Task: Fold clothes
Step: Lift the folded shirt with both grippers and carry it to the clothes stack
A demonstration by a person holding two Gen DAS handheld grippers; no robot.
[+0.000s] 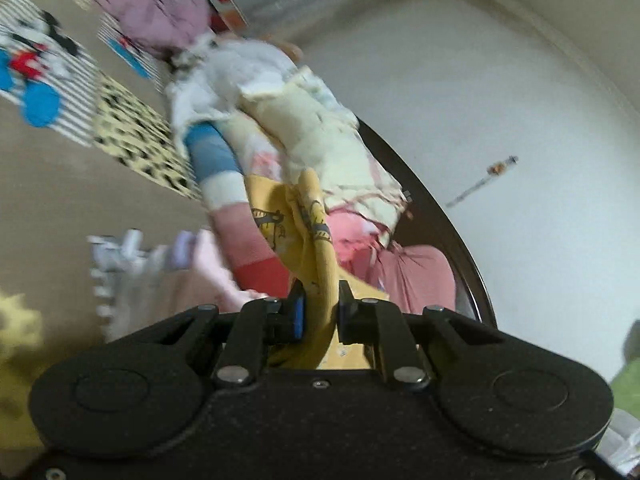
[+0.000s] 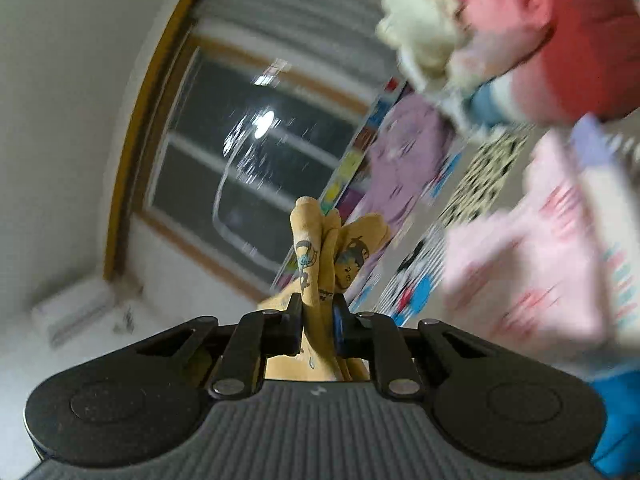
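Observation:
My left gripper (image 1: 321, 300) is shut on a yellow printed garment (image 1: 316, 216), whose fabric runs up from between the fingers toward a pile of clothes (image 1: 288, 128). My right gripper (image 2: 318, 312) is shut on another bunched part of the same yellow garment (image 2: 320, 248), which sticks up past the fingertips. Both views are tilted and blurred. The pile shows cream, pink, red and blue-striped pieces in the left wrist view and at the top right of the right wrist view (image 2: 540, 40).
The pile lies by a dark curved rim (image 1: 448, 216). A pen-like object (image 1: 480, 180) lies on the white surface. Cartoon-print bedding (image 1: 36, 72) and a purple garment (image 1: 152, 8) lie at left. A window (image 2: 248, 168) and a pale pink garment (image 2: 532, 248) show in the right wrist view.

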